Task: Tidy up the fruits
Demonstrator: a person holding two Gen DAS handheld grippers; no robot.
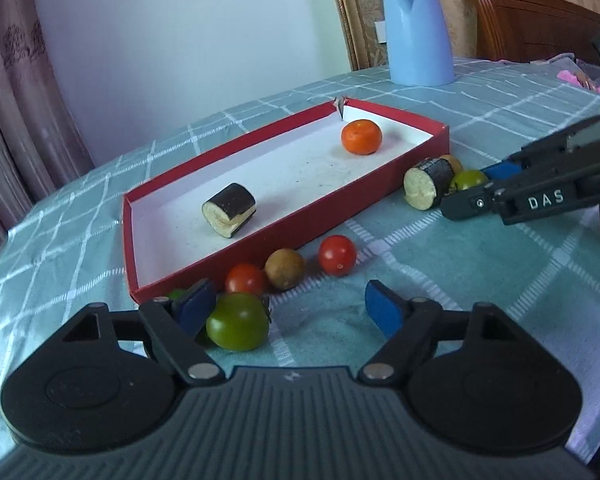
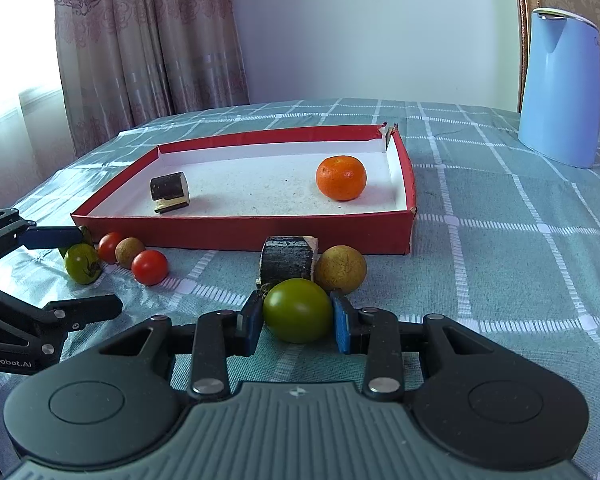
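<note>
- Right claw (image 2: 298, 322): pinching a green tomato (image 2: 298, 310), one blue pad on each flank. Fruit sits low, looks still in contact with the counter (image 2: 500, 240) cloth; not clearly lifted.
- Left claw (image 1: 292, 312): spread wide. A second green tomato (image 1: 237, 322) lies against its left pad (image 1: 196, 306), well clear of the other pad. Nothing gripped.
- Red tray (image 2: 244, 236) stands straight ahead of the right claw, long axis running across its view, near wall facing it. Inside: an orange (image 2: 341, 178) toward the right end, a dark-skinned cut chunk (image 2: 170, 192) toward the left end, wide bare floor between.
- Between right claw and tray wall: another dark chunk (image 2: 287, 259) and a tan round fruit (image 2: 341, 268), just beyond the held tomato, near or touching it.
- Loose by the left claw: two red tomatoes (image 1: 337, 255) and a brown fruit (image 1: 285, 269), strung along the tray's near wall.
- Judgement: the right hand is placed for the next deposit. The tomato has to go up, then forward over chunk, tan fruit and wall. A low push forward would shove those two into the wall.
- Judgement: left claw needs to shift toward its left to centre its tomato before closing; the fruit is round and could roll off one pad.
</note>
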